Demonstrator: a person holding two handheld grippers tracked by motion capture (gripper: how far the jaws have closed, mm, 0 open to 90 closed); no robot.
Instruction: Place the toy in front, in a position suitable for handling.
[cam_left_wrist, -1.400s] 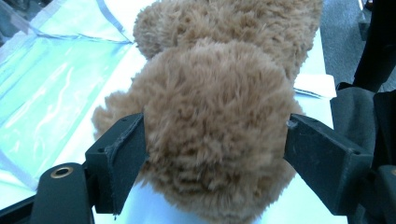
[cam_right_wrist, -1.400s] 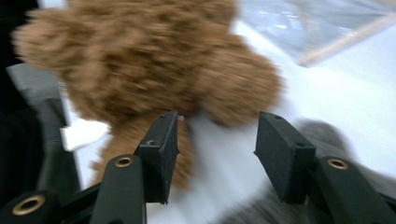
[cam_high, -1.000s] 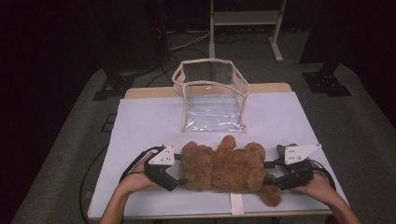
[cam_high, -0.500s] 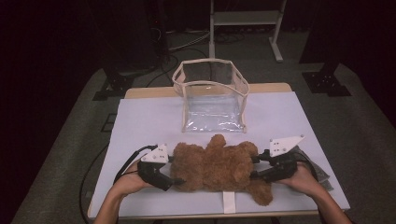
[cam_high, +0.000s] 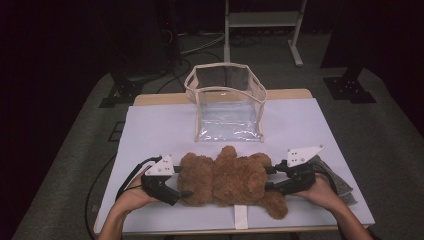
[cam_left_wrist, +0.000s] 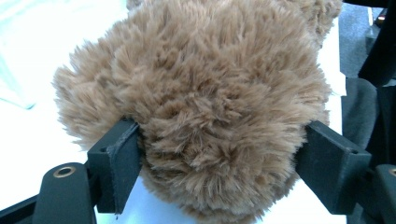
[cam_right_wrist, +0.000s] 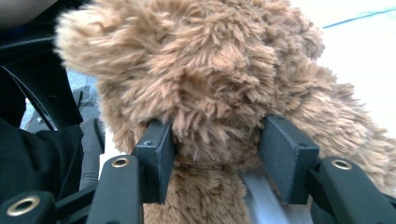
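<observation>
A brown plush teddy bear (cam_high: 230, 177) lies across the near part of the white table (cam_high: 150, 130). My left gripper (cam_high: 182, 182) holds its left end. In the left gripper view the gripper (cam_left_wrist: 219, 158) has both pads sunk into the fur of a rounded part of the bear (cam_left_wrist: 210, 84). My right gripper (cam_high: 270, 179) holds the bear's right end, and in the right gripper view the gripper (cam_right_wrist: 217, 149) squeezes a tuft of the bear (cam_right_wrist: 205, 79). Both pairs of jaws have just been opening a little, with the bear still between them.
A clear plastic bag (cam_high: 227, 107) with a beige rim stands open behind the bear, mid-table. A grey cloth (cam_high: 337, 180) lies under my right hand. A white tape strip (cam_high: 241, 217) marks the front edge. Dark floor and a metal frame (cam_high: 262, 20) lie beyond.
Both grippers and the bear between them have shifted a little to the left. The bag has not moved.
</observation>
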